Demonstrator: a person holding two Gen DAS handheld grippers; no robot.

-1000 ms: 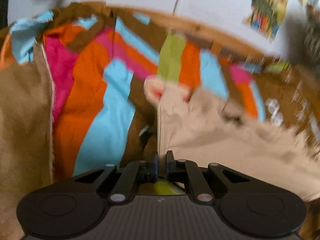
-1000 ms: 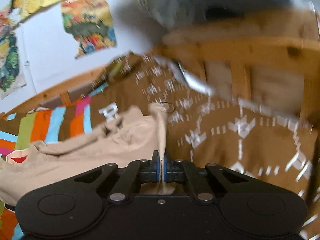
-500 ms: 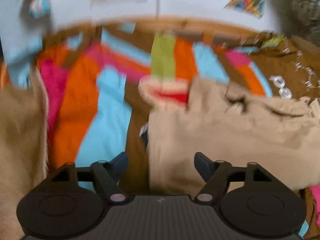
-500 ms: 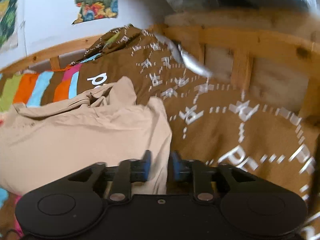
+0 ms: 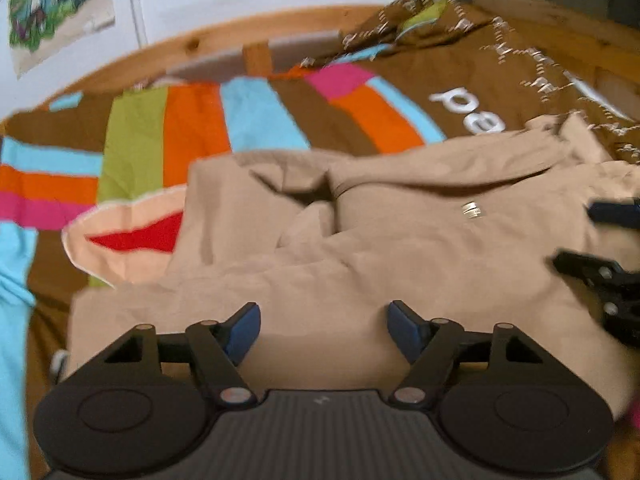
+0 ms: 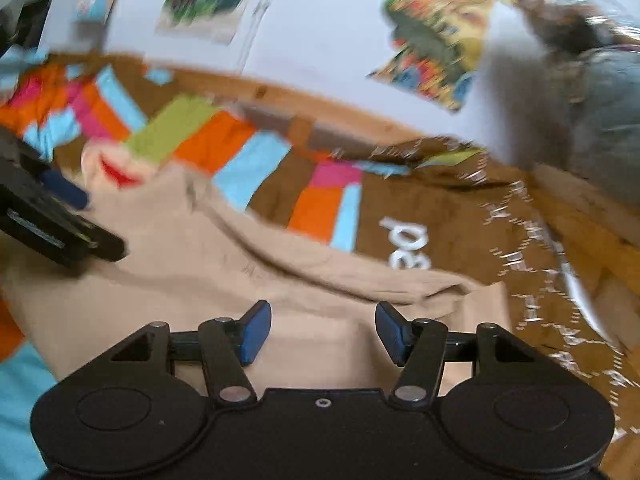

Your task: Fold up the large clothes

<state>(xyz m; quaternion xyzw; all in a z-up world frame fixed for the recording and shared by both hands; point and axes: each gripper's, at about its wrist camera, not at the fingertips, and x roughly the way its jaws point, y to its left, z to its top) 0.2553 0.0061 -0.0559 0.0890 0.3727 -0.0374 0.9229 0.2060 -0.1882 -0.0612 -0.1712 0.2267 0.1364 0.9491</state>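
A large beige garment (image 5: 400, 248) lies folded in a rumpled heap on the striped bedspread (image 5: 192, 128); it also shows in the right wrist view (image 6: 248, 280). A peach piece with a red patch (image 5: 132, 236) sticks out at its left edge. My left gripper (image 5: 323, 330) is open and empty just above the garment's near edge. My right gripper (image 6: 322, 332) is open and empty over the garment's right part. Each gripper shows in the other's view: the right one (image 5: 600, 240) at the right edge, the left one (image 6: 52, 216) at the left edge.
A brown cover with white lettering (image 5: 472, 112) lies to the right of the garment. A wooden bed frame (image 5: 208, 40) runs along the back and right side (image 6: 592, 216). Posters (image 6: 436, 32) hang on the white wall.
Both grippers were shut on the beige garment a second ago; both have opened and let it go. The garment now lies flat on the bed, and both grippers have pulled back.
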